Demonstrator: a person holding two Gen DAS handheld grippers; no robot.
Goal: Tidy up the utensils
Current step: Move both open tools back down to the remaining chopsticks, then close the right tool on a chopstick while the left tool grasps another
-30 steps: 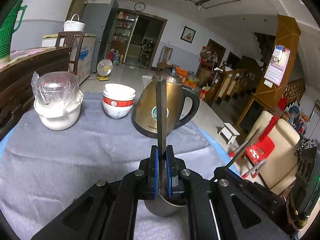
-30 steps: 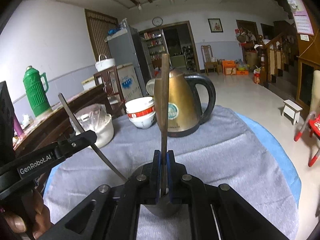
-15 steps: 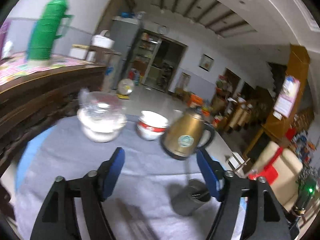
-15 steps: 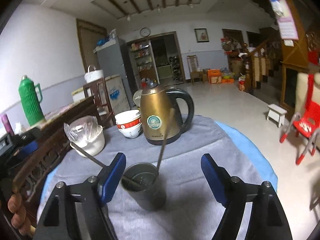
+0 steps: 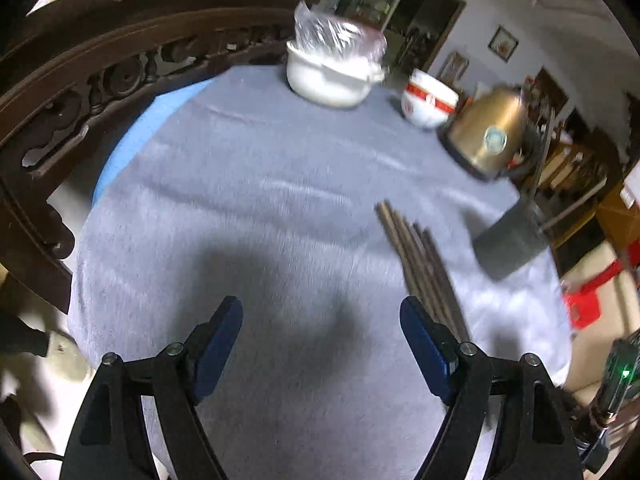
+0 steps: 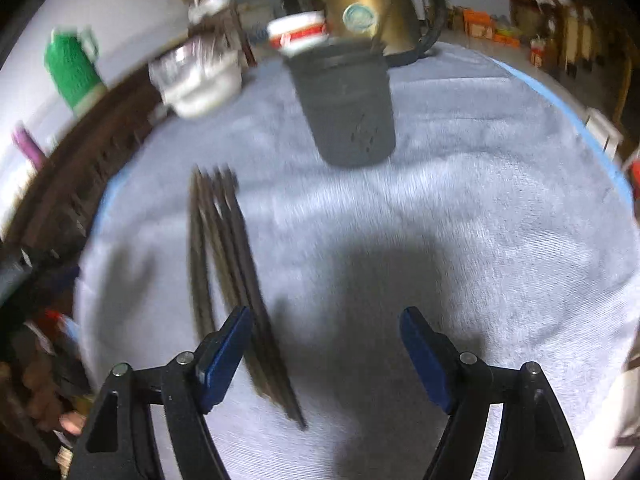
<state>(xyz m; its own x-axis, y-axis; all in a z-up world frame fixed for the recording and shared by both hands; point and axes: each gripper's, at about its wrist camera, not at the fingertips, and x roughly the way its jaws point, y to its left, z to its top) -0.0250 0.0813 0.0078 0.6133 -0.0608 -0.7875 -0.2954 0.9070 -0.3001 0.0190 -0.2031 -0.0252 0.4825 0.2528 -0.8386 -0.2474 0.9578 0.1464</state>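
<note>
Several dark brown chopsticks (image 5: 420,264) lie in a bundle on the grey tablecloth (image 5: 248,208); they also show in the right wrist view (image 6: 228,264). A dark grey utensil cup (image 6: 346,108) stands beyond them with utensil handles sticking out; it is at the right in the left wrist view (image 5: 510,240). My left gripper (image 5: 322,340) is open and empty above the cloth, left of the chopsticks. My right gripper (image 6: 326,344) is open and empty, its left finger (image 6: 224,354) over the near ends of the chopsticks.
A gold kettle (image 5: 488,136), a stack of red-and-white bowls (image 5: 428,102) and a white pot covered in plastic (image 5: 332,68) stand at the far side. A carved wooden rail (image 5: 92,80) runs along the left. A green thermos (image 6: 74,66) stands behind it.
Both grippers let go of their utensils into the cup and opened. Both then tilted down toward the cloth and pulled back, bringing the chopstick bundle into view.
</note>
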